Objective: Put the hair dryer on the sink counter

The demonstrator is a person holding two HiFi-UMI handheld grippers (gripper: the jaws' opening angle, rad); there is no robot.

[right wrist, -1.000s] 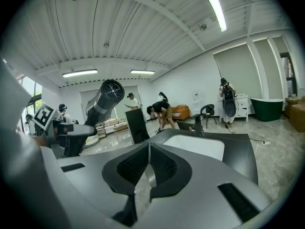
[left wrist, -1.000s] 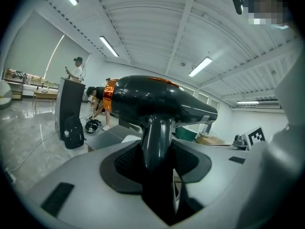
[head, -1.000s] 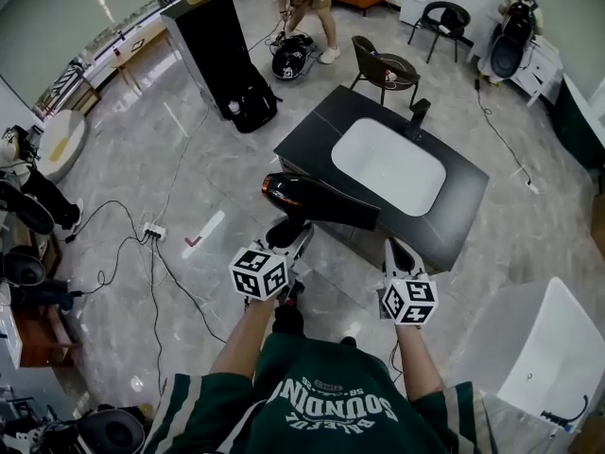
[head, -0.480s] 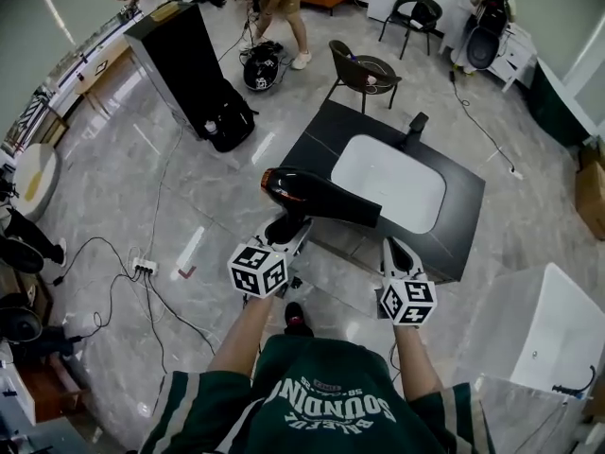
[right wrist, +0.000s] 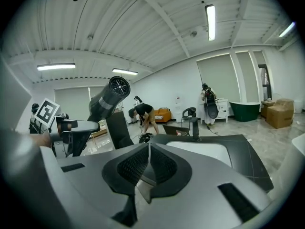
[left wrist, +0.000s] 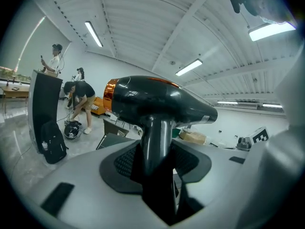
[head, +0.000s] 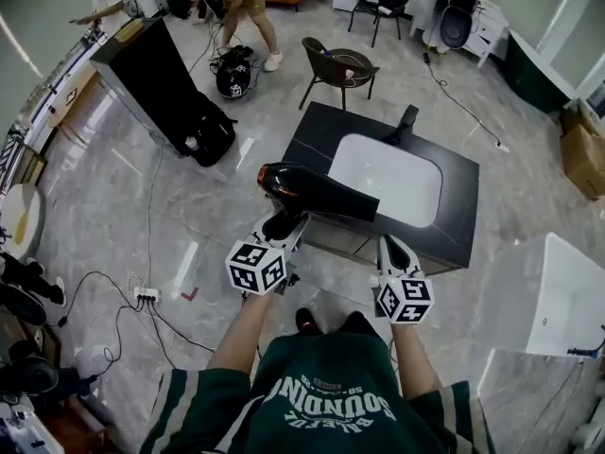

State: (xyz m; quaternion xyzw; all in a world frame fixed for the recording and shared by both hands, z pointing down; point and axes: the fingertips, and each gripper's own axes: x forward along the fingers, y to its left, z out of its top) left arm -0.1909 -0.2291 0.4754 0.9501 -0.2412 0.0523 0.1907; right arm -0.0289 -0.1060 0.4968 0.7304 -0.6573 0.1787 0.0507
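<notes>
since we carry the hair dryer (head: 317, 189) by its handle, our left hand-held gripper (head: 284, 228) is squeezed on the handle and holds it up in the air, at the near edge of the black desk (head: 458, 220). our right hand-held gripper (head: 397, 251) is closed and empty. the desk looks a bit nearer than a second ago, we think.

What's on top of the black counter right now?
A white basin is set into the sink counter, with a black faucet at its far edge. The hair dryer, held in the left gripper, covers part of its near edge.
</notes>
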